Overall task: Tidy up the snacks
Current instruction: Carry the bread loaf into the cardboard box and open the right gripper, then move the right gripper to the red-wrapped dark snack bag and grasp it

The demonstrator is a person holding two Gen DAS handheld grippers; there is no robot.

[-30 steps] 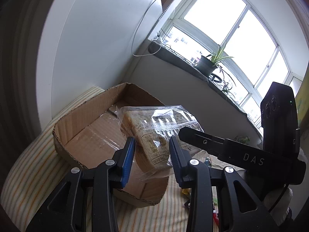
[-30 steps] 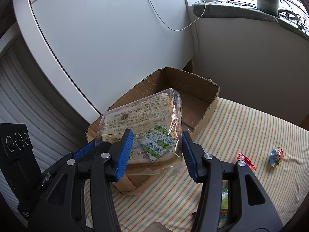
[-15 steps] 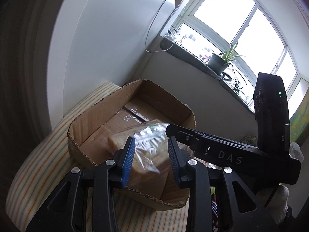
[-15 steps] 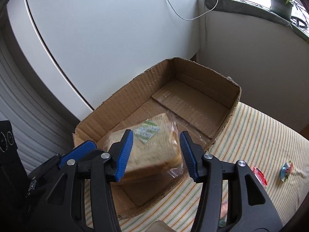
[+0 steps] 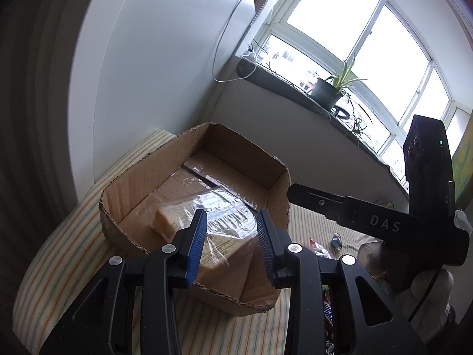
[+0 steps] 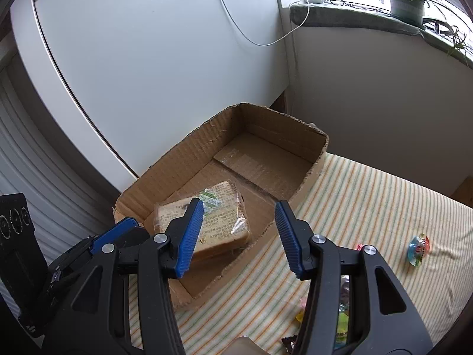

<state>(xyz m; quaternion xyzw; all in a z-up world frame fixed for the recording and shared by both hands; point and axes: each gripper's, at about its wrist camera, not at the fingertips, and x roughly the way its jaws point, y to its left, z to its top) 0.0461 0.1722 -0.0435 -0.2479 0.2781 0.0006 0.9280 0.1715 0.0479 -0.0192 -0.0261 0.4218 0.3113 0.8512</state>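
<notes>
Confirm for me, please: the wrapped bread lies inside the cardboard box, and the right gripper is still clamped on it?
Not quite. The bread does lie in the box, but the right gripper is open above it and holds nothing, as the right wrist view shows.

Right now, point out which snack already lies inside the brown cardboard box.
The clear-wrapped sliced bread pack: it alone lies on the cardboard box's floor. The round blue-and-red candy and other small wrapped snacks lie outside on the striped cloth.
</notes>
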